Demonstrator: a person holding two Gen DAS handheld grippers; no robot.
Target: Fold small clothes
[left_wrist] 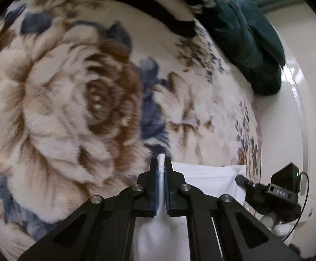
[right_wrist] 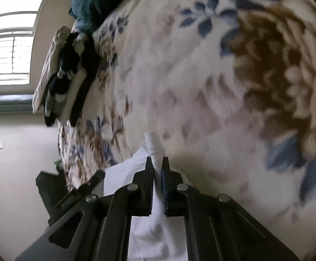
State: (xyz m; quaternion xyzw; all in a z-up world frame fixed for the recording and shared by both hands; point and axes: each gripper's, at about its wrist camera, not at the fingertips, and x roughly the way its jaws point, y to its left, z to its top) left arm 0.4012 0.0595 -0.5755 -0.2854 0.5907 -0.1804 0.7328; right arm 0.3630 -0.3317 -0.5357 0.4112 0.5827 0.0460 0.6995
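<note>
A white garment (left_wrist: 210, 178) is stretched between my two grippers above a floral blanket (left_wrist: 71, 100). My left gripper (left_wrist: 161, 163) is shut on one corner of the white garment, a tuft of cloth sticking out past the tips. My right gripper (right_wrist: 157, 163) is shut on another corner of the same white garment (right_wrist: 123, 174), with a rolled bit of cloth poking past the tips. The right gripper also shows in the left wrist view (left_wrist: 240, 179) at the cloth's far edge. The left gripper's body shows in the right wrist view (right_wrist: 71, 193).
A dark teal cloth (left_wrist: 245, 34) lies bunched at the blanket's far edge. A pile of black and white clothes (right_wrist: 68, 76) lies on the floral blanket (right_wrist: 201, 76) near it. A window (right_wrist: 10, 39) and pale wall are beyond the bed.
</note>
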